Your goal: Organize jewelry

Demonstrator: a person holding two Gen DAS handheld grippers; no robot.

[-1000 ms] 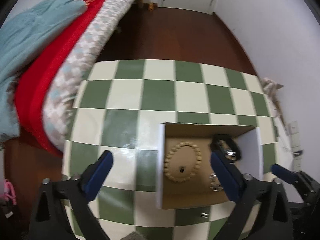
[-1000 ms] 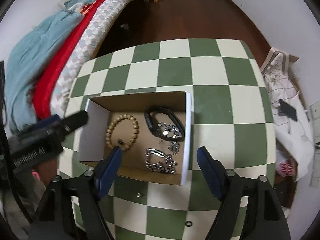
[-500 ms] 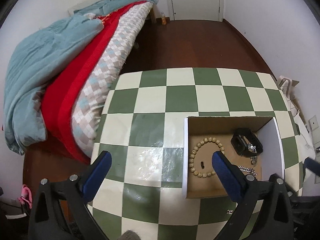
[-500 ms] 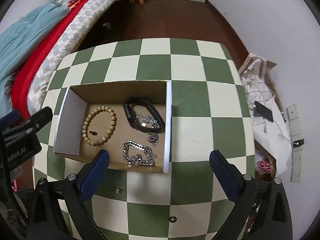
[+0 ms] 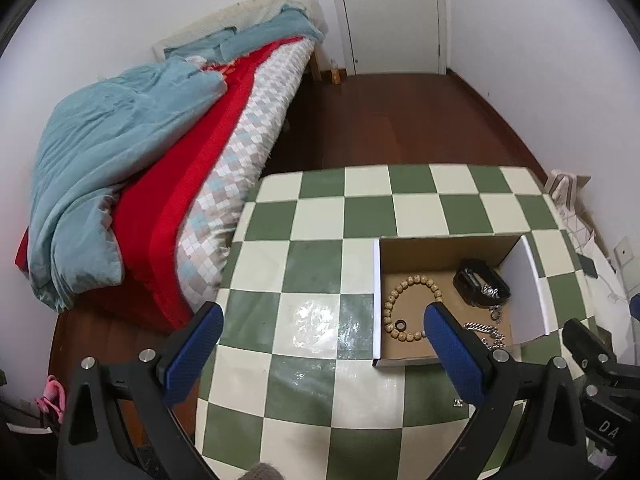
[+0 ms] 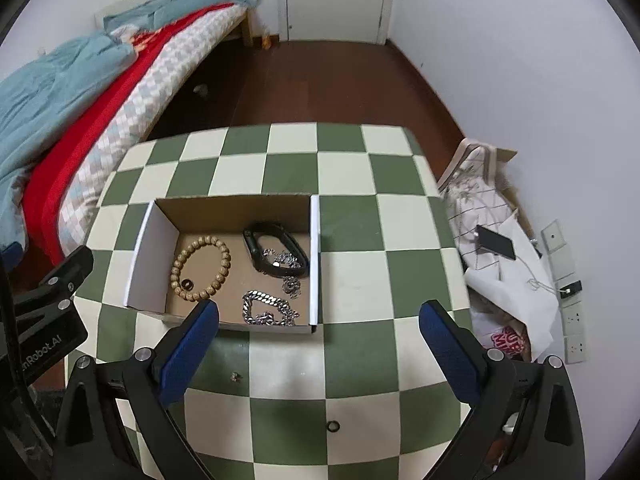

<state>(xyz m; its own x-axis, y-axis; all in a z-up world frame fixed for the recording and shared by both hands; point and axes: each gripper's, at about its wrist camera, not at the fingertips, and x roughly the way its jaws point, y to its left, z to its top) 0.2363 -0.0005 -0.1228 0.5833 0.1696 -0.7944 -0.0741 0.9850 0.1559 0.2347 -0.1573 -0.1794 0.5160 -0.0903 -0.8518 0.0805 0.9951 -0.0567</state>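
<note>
A shallow cardboard box (image 6: 236,206) (image 5: 440,246) sits on the green and cream checkered table (image 6: 352,256). In it lie a wooden bead bracelet (image 6: 201,267) (image 5: 408,308), a small dark ring (image 6: 185,283), a black band (image 6: 276,249) (image 5: 480,282), a silver chain (image 6: 268,308) and a small silver piece (image 6: 290,285). On the table in front of the box lie a small earring (image 6: 237,376) (image 5: 458,402) and a black ring (image 6: 333,426). My right gripper (image 6: 318,354) is open and empty, above the table's near side. My left gripper (image 5: 320,354) is open and empty, left of the box.
A bed (image 5: 160,168) with blue and red blankets stands to the left of the table. White bags and a dark phone (image 6: 495,242) lie on the floor to the right, by the wall. Brown wooden floor (image 6: 320,80) and a white door (image 5: 394,12) lie beyond.
Both grippers have pulled back and risen, so the table and box look smaller and farther. The jewelry in the box has not moved.
</note>
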